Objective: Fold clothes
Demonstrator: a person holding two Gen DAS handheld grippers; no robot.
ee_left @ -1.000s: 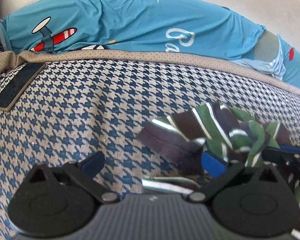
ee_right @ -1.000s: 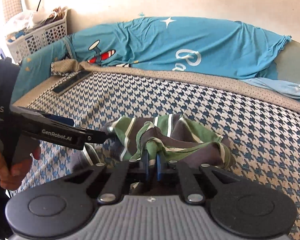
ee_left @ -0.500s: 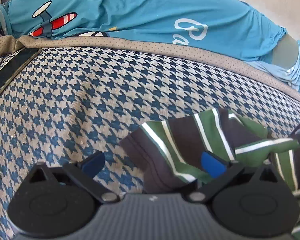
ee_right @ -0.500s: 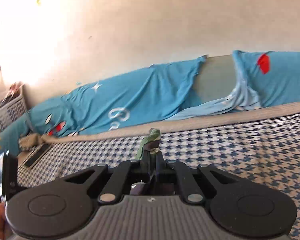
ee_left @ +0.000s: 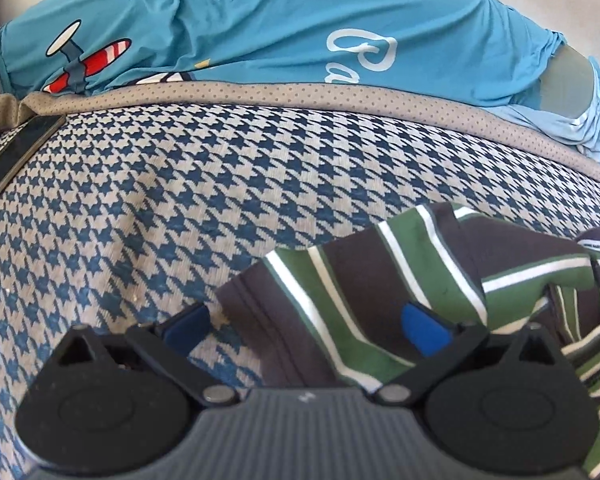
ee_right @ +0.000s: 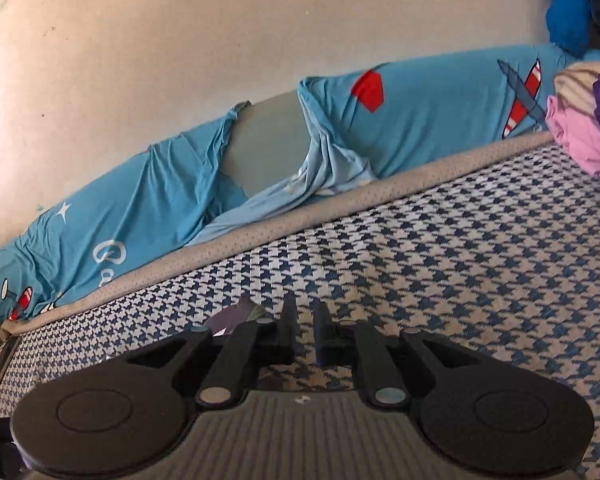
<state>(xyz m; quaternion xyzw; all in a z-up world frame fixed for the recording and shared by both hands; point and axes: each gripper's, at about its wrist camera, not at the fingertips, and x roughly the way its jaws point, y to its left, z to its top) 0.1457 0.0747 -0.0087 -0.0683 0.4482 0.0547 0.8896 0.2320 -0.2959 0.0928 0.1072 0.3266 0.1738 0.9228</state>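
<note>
Right wrist: houndstooth bedcover [ee_right: 460, 264], pale wall [ee_right: 180, 60]

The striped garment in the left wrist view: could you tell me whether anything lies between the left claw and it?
Nothing visible does. The left claw stands open right over the striped garment, whose near edge already lies between its fingers on the houndstooth bed cover. The dark phone lies far off at the left edge.

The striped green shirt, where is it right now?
In the left wrist view the striped green shirt lies lower right on the houndstooth cover, under the open left tool.
</note>
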